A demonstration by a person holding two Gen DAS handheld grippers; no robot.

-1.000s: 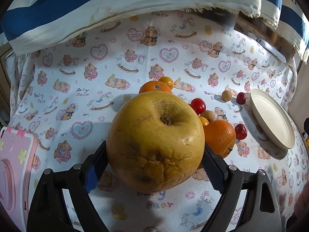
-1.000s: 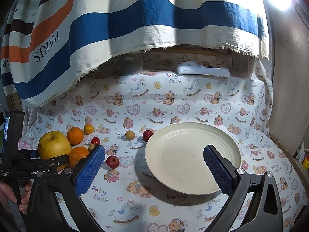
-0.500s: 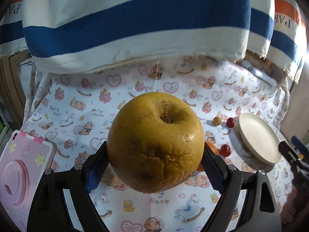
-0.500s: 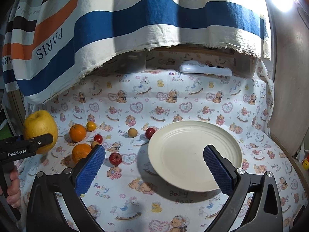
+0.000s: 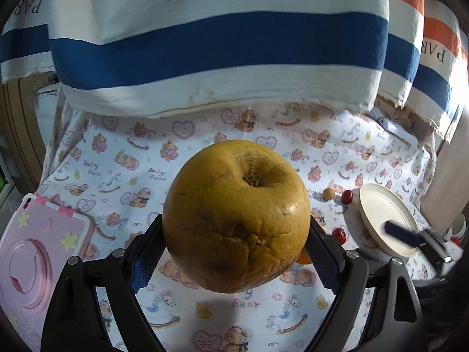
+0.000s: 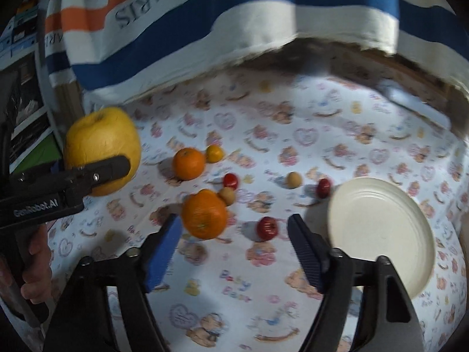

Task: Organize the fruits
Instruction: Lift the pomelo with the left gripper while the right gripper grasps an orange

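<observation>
Left gripper (image 5: 234,252) holds the large yellow fruit (image 5: 236,216) clear of the bear-print cloth (image 5: 123,158), its fingers (image 5: 146,252) pressed on the flanks at 9 and 3 o'clock. The fruit looks heavy and firm, its skin wrinkled and cracked low down, so a grip across the widest girth seems safest; squeezing the cracked patch risks bruising. Right gripper (image 6: 234,234) has just been closing, its fingers (image 6: 164,246) at a middling gap with nothing pressed between them; a large orange (image 6: 204,214) sits just ahead of the left finger, a small red fruit (image 6: 267,228) near the gap. The oranges appear firm and easy to take at the equator; the small round fruits will likely roll. The cream plate (image 6: 381,228) lies empty at 3 o'clock. Only the right wrist view shows the whole scatter: second orange (image 6: 188,163), small yellow fruit (image 6: 214,153) and the person's hand (image 6: 35,264). Only the left view shows the pink case (image 5: 38,252) at 8 o'clock
</observation>
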